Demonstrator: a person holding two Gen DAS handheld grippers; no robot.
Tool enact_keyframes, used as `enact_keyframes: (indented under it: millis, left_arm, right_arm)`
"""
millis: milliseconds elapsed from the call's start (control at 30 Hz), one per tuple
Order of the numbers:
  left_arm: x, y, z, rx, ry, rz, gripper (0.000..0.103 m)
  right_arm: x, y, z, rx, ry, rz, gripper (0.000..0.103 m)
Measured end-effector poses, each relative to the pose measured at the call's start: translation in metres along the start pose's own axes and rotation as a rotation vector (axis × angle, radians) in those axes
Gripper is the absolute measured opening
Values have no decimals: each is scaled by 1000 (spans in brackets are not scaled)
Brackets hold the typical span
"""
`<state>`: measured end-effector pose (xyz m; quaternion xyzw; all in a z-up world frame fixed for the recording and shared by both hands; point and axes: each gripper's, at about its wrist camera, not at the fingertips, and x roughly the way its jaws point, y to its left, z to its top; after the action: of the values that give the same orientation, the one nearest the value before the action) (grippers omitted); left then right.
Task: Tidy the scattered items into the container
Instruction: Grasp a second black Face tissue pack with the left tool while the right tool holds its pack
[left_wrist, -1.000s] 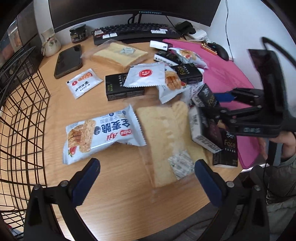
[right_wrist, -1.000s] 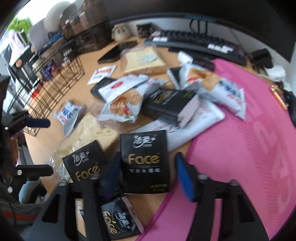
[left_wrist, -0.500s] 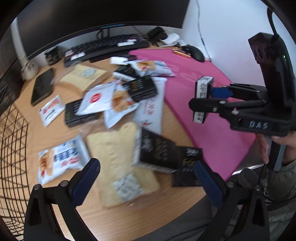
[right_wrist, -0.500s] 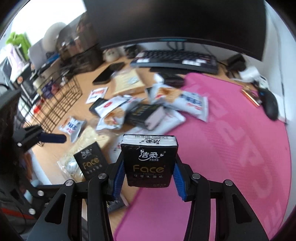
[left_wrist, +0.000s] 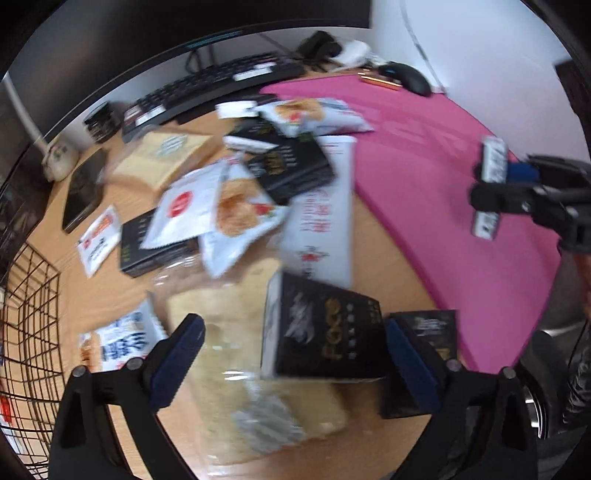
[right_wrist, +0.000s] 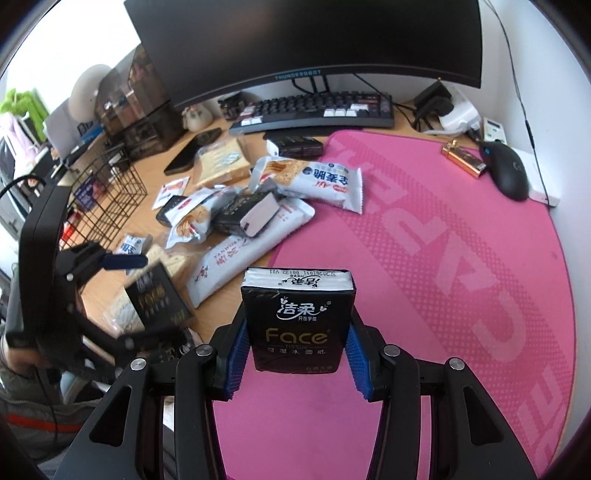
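My right gripper (right_wrist: 297, 334) is shut on a black "Face" tissue pack (right_wrist: 299, 302) and holds it upright above the pink mat (right_wrist: 443, 258). The left wrist view shows that same pack (left_wrist: 489, 192) at the far right. My left gripper (left_wrist: 293, 326) hangs over a second black tissue pack (left_wrist: 321, 332), which lies partly on a bagged bread slice (left_wrist: 236, 350). Its jaws are closing, the pack is between them, and the pads stand apart from it. The black wire basket (left_wrist: 29, 314) stands at the left edge of the desk.
Snack packets (right_wrist: 314, 177), a long white packet (right_wrist: 240, 258), more black packs (left_wrist: 288, 166) and a second bread bag (right_wrist: 221, 162) lie heaped mid-desk. A phone (left_wrist: 83, 188), keyboard (right_wrist: 314, 110), mouse (right_wrist: 506, 170) and monitor (right_wrist: 295, 44) sit behind.
My right gripper closed on the tissue pack and lifted it off the desk over the pink mat. My left gripper moved right, from over the bread bag to over the other black pack.
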<state>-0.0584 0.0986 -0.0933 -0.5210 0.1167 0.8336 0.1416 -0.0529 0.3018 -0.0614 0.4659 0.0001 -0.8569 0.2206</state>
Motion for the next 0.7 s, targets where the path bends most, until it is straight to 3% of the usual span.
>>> enact_keyframes:
  millis: [133, 300, 367, 433, 700]
  left_arm:
    - [3, 8, -3, 0, 8, 18, 94]
    - [1, 6, 6, -7, -37, -26, 93]
    - [1, 0, 10, 19, -50, -38, 85]
    - [0, -1, 11, 18, -66, -28, 65]
    - [-6, 4, 13, -17, -84, -58, 62]
  right_arm:
    - [7, 2, 1, 0, 12, 5, 47]
    - [17, 5, 2, -4, 30, -1, 47]
    - [19, 5, 3, -4, 33, -5, 47]
    - [19, 5, 3, -1, 32, -9, 47]
    - [19, 3, 3, 3, 33, 2, 48]
